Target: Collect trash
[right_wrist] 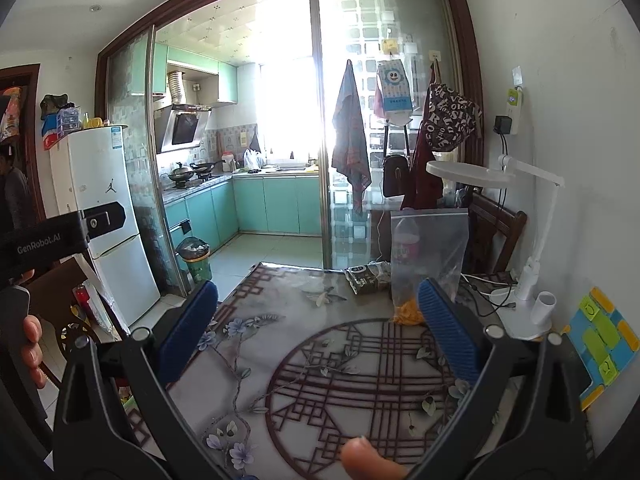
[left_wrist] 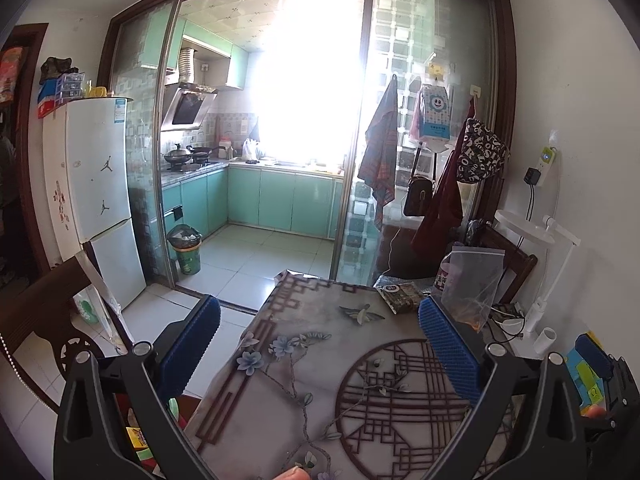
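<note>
Plainly, the broad worktop [right_wrist: 304, 344] under its glossy floral cover with the dark lattice circle takes up most of both views, and its middle lies bare, so there is free room to travel forward along it; its far edge drops off toward the pale tiled floor and the open sliding glass door of the kitchen, and its left edge runs close beside a carved dark wooden chair [left_wrist: 48, 312]. Against the right wall stands a white clamp-on desk lamp [right_wrist: 524, 280], its cables trailing across the far right corner of the worktop, which makes that side the tight one. The likely trash sits in that same far right corner: a clear plastic zip bag [right_wrist: 430, 256] standing upright with a clump of orange scraps in its bottom, propped, it seems, against a bottle with a red label just behind it, and to its left a crumpled dark snack wrapper [right_wrist: 366, 276] lying flat near the far edge. The upright bag looks light and easy to tip, so its top edge probably offers the cleaner hold. A green bin lined with a dark bag [left_wrist: 185, 250] waits well apart on the kitchen floor, a probable place for the collected pieces. The left gripper [left_wrist: 320, 348] hovers over the near worktop with its blue ribbed fingers [left_wrist: 192, 344] spread wide and holding nothing; the right gripper [right_wrist: 320, 332] does likewise, its fingers apart and empty, the right one just short of the bag.
</note>
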`<action>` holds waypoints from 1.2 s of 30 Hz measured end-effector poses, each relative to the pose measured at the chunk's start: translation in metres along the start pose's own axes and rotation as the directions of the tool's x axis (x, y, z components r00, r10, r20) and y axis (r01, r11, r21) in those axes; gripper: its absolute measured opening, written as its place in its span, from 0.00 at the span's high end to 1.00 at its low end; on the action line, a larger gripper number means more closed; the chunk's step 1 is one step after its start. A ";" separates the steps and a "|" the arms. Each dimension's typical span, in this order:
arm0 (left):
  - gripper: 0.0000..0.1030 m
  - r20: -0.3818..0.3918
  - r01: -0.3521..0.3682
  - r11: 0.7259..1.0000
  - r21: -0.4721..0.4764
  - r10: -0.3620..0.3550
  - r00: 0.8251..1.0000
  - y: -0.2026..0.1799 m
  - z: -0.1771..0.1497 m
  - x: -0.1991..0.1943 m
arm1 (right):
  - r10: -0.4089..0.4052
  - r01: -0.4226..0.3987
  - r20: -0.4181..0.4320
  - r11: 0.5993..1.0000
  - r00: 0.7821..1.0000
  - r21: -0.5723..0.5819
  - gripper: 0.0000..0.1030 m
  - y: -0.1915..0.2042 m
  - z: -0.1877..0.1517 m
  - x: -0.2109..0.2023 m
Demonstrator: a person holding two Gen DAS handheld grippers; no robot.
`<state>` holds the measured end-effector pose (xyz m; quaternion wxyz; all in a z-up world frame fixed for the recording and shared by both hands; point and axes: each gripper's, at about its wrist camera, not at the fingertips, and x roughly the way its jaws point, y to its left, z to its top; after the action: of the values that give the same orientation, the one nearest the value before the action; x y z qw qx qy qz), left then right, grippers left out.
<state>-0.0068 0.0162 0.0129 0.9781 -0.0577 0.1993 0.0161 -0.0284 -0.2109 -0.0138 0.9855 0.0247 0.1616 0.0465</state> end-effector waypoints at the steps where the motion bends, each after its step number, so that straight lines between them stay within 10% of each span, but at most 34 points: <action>1: 0.07 -0.001 -0.003 1.000 0.001 0.003 1.000 0.000 0.000 0.001 | 0.000 0.000 -0.002 1.000 1.000 0.001 0.04 0.000 0.000 0.001; 36: 0.07 -0.034 -0.048 0.999 -0.003 0.048 0.998 0.001 -0.003 0.012 | 0.003 -0.002 -0.053 1.000 0.999 0.021 0.04 -0.010 -0.009 0.014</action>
<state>0.0026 0.0170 0.0054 0.9738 -0.0549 0.2172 0.0390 -0.0177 -0.2188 -0.0276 0.9804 0.0342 0.1883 0.0466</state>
